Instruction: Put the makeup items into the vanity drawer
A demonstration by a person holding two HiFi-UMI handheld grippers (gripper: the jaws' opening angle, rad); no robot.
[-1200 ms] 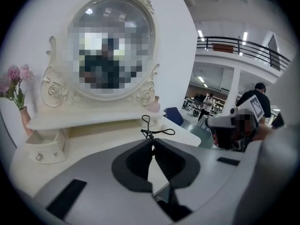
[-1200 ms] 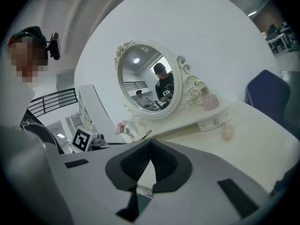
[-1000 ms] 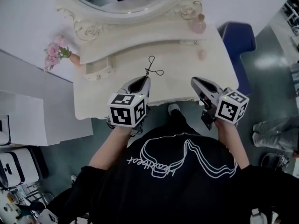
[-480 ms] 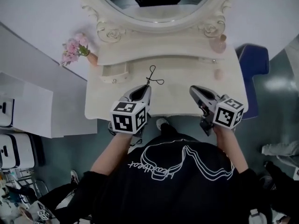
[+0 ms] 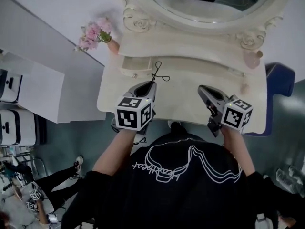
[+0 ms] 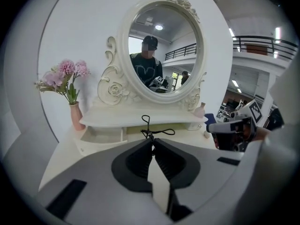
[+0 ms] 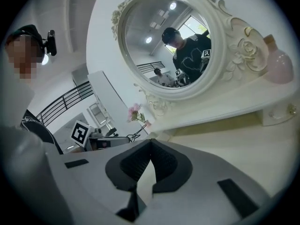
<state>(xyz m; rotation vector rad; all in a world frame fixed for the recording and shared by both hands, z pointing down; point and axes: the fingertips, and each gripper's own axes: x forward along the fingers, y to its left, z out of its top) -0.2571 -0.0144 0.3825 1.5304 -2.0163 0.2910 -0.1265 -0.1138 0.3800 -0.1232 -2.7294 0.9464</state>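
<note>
My left gripper [image 5: 151,84] is shut on a black wire eyelash curler [image 5: 157,73], whose loops stick out past the jaws above the cream vanity top [image 5: 181,101]. In the left gripper view the eyelash curler [image 6: 148,127] rises from the closed left gripper [image 6: 153,140], just right of the small open drawer [image 6: 101,135]. That open drawer [image 5: 136,66] lies up and left of the curler in the head view. My right gripper [image 5: 202,88] hovers over the vanity's right half, shut and empty [image 7: 150,142].
A pink flower vase [image 5: 95,32] stands at the vanity's back left. A pink bottle [image 5: 252,58] sits on the back shelf at the right, with a small pale item [image 5: 244,87] below it. The oval mirror [image 6: 161,46] rises behind. A blue seat [image 5: 279,80] is at the far right.
The left gripper with the curler has come nearer the open drawer, and the head view has swung so the vanity sits further right and tilted. The right gripper stays shut.
</note>
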